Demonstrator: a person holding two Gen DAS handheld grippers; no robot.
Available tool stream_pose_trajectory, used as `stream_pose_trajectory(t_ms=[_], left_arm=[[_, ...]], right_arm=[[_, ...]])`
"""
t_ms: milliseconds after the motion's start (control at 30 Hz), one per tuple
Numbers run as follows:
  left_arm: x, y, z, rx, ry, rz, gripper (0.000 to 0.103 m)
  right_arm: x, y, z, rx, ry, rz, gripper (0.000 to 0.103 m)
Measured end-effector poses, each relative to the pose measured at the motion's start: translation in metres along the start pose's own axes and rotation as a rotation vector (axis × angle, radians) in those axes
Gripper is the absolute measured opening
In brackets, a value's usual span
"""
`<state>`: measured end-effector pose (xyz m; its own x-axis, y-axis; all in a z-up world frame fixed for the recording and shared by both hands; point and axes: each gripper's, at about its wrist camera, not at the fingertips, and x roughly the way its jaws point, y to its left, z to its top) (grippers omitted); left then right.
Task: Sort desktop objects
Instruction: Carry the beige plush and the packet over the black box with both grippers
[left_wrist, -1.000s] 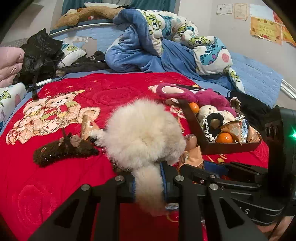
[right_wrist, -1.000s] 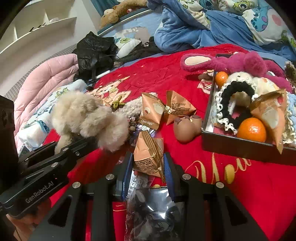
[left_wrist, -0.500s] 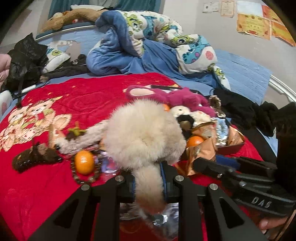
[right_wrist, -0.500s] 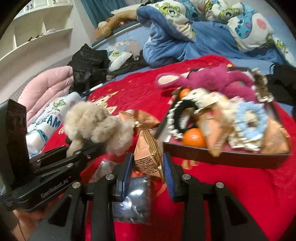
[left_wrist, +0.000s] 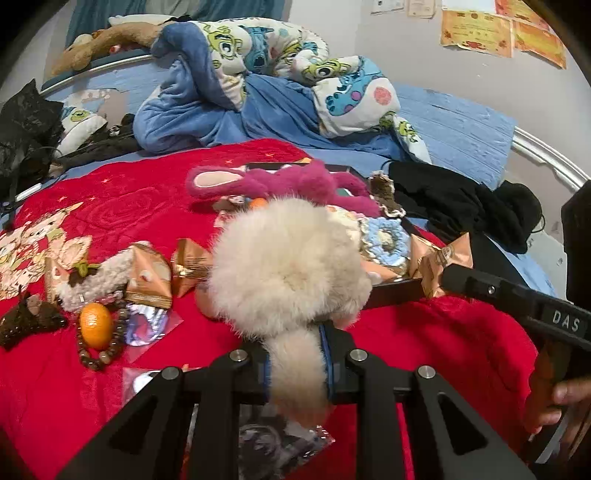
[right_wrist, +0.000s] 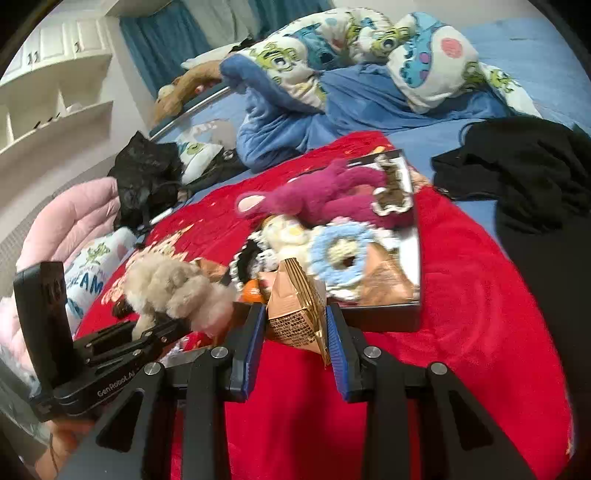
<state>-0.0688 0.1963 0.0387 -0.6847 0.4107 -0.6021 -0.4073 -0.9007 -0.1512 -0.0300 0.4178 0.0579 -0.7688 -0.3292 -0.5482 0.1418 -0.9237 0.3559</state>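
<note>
Left gripper (left_wrist: 295, 369) clamps a cream fluffy pompom (left_wrist: 288, 266) (hiding the tray); right gripper (right_wrist: 295, 328) grips a tan snack packet (right_wrist: 295, 306).

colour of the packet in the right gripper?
Copper-brown foil packet with gold ribbed edge; clearest in the right wrist view.

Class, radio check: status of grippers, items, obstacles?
Left gripper shut on fluffy toy. Right gripper shut on snack packet. Box ahead, crowded.
</note>
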Motion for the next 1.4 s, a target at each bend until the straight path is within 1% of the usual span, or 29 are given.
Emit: stream_pose_trajectory(t_ms=[167, 333, 500, 733, 867, 1000, 1133, 1200, 1300, 1400], left_arm=[[0.0, -0.005, -0.002, 0.017, 0.0, -0.008, 0.021], [-0.003, 0.0, 0.0, 0.006, -0.01, -0.016, 0.021], [-0.005, 0.007, 0.004, -0.012, -0.023, -0.028, 0.021], [-0.005, 0.008, 0.012, 0.011, -0.046, -0.027, 0.021], [0.001, 0.008, 0.023, -0.003, -0.053, -0.055, 0.021], [0.008, 0.004, 0.039, 0.009, -0.088, -0.06, 0.021], [0.021, 0.005, 0.053, -0.008, -0.109, -0.107, 0.021], [0.032, 0.005, 0.054, -0.011, -0.099, -0.126, 0.021], [0.051, 0.006, 0.051, -0.027, -0.06, -0.176, 0.021], [0.065, 0.0, 0.047, -0.015, -0.049, -0.152, 0.021]], right_arm=[[-0.005, -0.009, 0.002, 0.014, -0.01, -0.006, 0.032], [-0.004, -0.004, 0.004, 0.004, -0.024, 0.007, 0.032], [0.008, 0.002, 0.007, -0.013, -0.03, -0.01, 0.032], [0.019, 0.006, 0.017, -0.003, -0.044, -0.036, 0.032], [0.023, 0.01, 0.025, -0.006, -0.061, -0.054, 0.032], [0.028, 0.014, 0.033, -0.02, -0.071, -0.068, 0.032], [0.029, 0.014, 0.041, -0.051, -0.099, -0.081, 0.032], [0.03, 0.011, 0.044, -0.054, -0.107, -0.089, 0.032], [0.039, 0.006, 0.048, -0.051, -0.094, -0.1, 0.032], [0.047, 0.006, 0.048, -0.061, -0.078, -0.111, 0.032]])
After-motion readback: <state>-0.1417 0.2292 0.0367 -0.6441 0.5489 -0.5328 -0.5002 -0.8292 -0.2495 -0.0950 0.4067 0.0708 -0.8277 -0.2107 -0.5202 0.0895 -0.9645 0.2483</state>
